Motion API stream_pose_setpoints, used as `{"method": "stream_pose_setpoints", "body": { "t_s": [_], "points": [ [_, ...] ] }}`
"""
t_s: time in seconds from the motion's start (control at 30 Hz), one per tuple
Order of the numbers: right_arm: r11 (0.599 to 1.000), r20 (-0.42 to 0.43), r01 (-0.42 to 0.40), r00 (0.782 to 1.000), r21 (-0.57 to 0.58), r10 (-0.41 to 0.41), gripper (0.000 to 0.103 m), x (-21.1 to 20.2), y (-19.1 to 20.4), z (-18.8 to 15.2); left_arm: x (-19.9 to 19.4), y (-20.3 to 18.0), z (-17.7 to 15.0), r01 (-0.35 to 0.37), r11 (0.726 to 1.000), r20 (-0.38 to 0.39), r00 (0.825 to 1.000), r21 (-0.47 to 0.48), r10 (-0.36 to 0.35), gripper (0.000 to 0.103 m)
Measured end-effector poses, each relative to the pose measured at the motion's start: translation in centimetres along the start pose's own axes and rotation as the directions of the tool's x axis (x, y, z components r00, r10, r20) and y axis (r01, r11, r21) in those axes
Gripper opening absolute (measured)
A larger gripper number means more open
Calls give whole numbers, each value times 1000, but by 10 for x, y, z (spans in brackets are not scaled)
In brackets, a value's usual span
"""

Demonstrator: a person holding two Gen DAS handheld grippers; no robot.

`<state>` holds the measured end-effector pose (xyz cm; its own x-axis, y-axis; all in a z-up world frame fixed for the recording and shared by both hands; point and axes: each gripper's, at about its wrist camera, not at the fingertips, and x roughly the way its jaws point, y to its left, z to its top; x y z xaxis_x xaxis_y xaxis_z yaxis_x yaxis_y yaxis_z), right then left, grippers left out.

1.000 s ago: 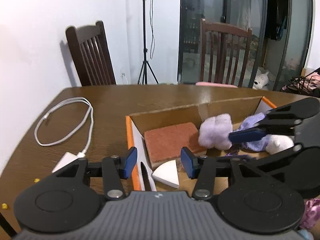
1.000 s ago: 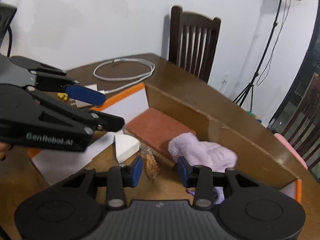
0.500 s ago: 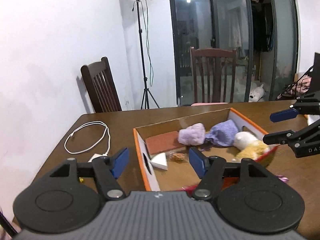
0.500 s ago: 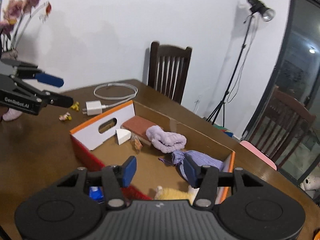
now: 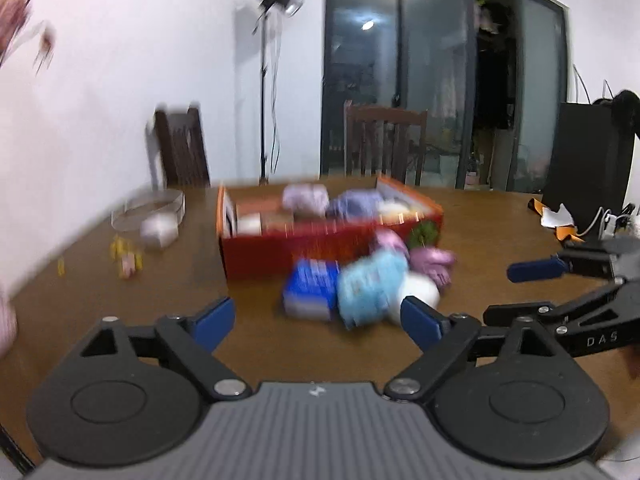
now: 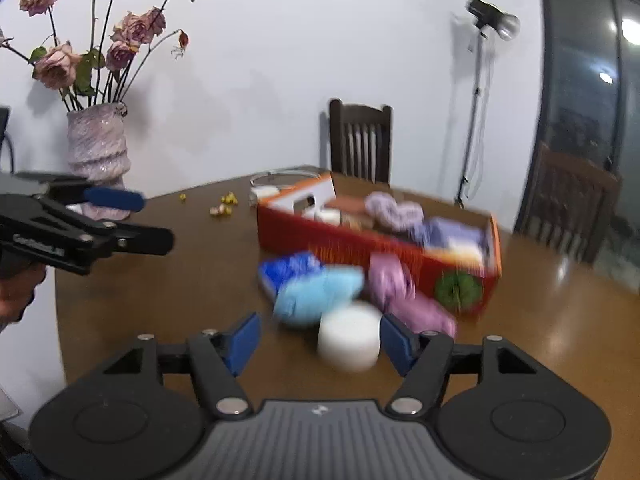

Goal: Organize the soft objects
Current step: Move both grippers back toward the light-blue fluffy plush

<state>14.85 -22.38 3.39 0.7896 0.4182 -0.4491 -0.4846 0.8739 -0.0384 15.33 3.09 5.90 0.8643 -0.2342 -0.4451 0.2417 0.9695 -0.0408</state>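
**Soft things piled beside the red box, both our grippers empty**

Soft things lie in two groups on the brown table [image 6: 192, 280]. One group fills the red box [image 6: 344, 242] with its orange rim, which sits toward the far edge of the table: a pale purple bundle [image 6: 394, 210], a lilac cloth [image 6: 448, 234] and some white and brown pieces too blurred for us to name. The other group lies on the tabletop touching the box's near wall: a dark blue pack [image 6: 288, 270], a light blue fluffy piece [image 6: 320, 294] just beside it, a white round pad [image 6: 350, 338] nearest to us, and a pink cloth [image 6: 404, 292] against the box. A green round thing [image 6: 458, 290] sits at the box's near right corner.

Our right gripper [image 6: 320, 338] hangs over the near edge of the table, its jaws opening; the white pad shows between the blue tips, but they do not press on it. Our left gripper [image 5: 318, 320] is also opening, already wide, with nothing between its tips; the pile lies beyond them.

A vase of dried roses [image 6: 98, 152] stands at the far left corner, with small yellow bits [image 6: 224, 204] scattered near it. A white cable and charger [image 5: 158, 222] lie left of the box. Dark wooden chairs [image 6: 360, 140] stand beyond the far edge.
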Motion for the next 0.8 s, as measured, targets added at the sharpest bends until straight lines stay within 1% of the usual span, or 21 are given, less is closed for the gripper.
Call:
{"method": "stream_pose_setpoints", "body": {
  "t_s": [0.03,0.07,0.13,0.2,0.23,0.27,0.33,0.4,0.5,0.6,0.67,0.73,0.77,0.8],
  "points": [
    [1000,-4,10,1000,29,-10,67,-6,3,-12,-1,0,-9,10,1000,-28,1000,-26,-11,91],
    [998,-16,0,1000,56,1,67,-9,6,-22,-2,1,-14,13,999,-51,999,-49,-15,91],
    [996,-34,-32,999,86,35,67,-11,8,-36,2,1,-18,11,999,-75,997,-49,-15,91],
    [995,-43,-43,998,87,47,67,-9,9,-40,6,2,-17,-16,999,-70,997,-36,13,92],
    [995,-37,-32,999,89,36,67,-5,8,-40,10,2,-16,-37,999,-67,997,-36,34,92],
    [995,-30,-14,999,103,18,67,-2,6,-38,14,4,-15,-56,997,-65,996,-47,53,92],
    [991,-14,-2,1000,134,4,67,6,4,-35,18,8,-16,-69,995,-74,995,-75,64,93],
    [987,12,-23,1000,160,21,68,20,0,-27,26,16,-16,-75,992,-90,994,-103,66,93],
    [979,32,-40,999,199,34,68,48,-10,-9,37,28,-18,-102,987,-116,989,-124,87,93],
    [978,28,-12,1000,209,7,68,83,-16,13,39,37,-21,-118,983,-125,987,-138,101,93],
    [970,13,-30,1000,241,27,68,105,-22,24,40,42,-22,-120,982,-130,986,-144,102,93],
    [960,-18,-31,999,279,38,66,127,-27,29,41,46,-24,-126,982,-135,985,-142,107,94],
    [958,-38,-19,999,287,31,52,135,-27,29,41,47,-25,-127,982,-138,985,-138,108,95],
    [958,-49,-15,998,285,30,45,141,-27,29,41,48,-26,-125,983,-139,985,-134,106,96]
  ]
}}
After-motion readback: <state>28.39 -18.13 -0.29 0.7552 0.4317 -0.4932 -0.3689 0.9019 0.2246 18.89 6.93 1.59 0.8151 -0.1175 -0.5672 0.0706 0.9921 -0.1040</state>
